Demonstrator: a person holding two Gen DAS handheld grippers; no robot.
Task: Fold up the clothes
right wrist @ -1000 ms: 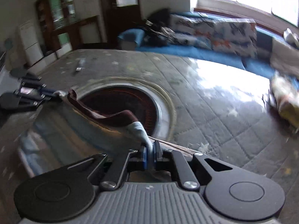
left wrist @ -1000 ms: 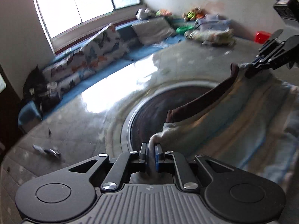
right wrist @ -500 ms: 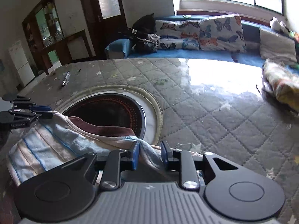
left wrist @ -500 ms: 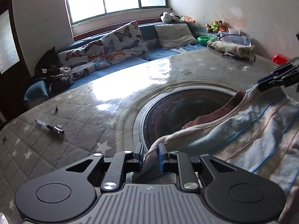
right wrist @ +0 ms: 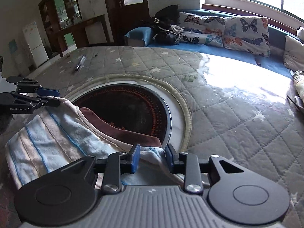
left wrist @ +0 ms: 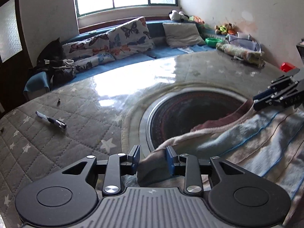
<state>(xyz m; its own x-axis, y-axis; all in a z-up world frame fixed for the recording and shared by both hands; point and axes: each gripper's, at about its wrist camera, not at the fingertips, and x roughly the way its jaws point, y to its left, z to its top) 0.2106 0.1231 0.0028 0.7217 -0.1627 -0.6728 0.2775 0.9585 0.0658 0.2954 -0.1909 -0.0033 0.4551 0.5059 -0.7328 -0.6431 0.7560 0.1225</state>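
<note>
- The left gripper (left wrist: pixel 153 158) sits low over the quilted cover (left wrist: pixel 57 133), pointing forward, fingers spread with a corner of the garment (left wrist: pixel 247 142) loose between them, ungripped.
- The right gripper (right wrist: pixel 152 157) is level too, fingers apart, garment (right wrist: pixel 57 131) edge lying slack in the gap.
- The striped garment lies on the cover, its collar over the round dark plate (right wrist: pixel 129 110).
- "GenRobot.AI" is printed on the left gripper's side in the right view.
- A pen (left wrist: pixel 51 121) lies well apart.
</note>
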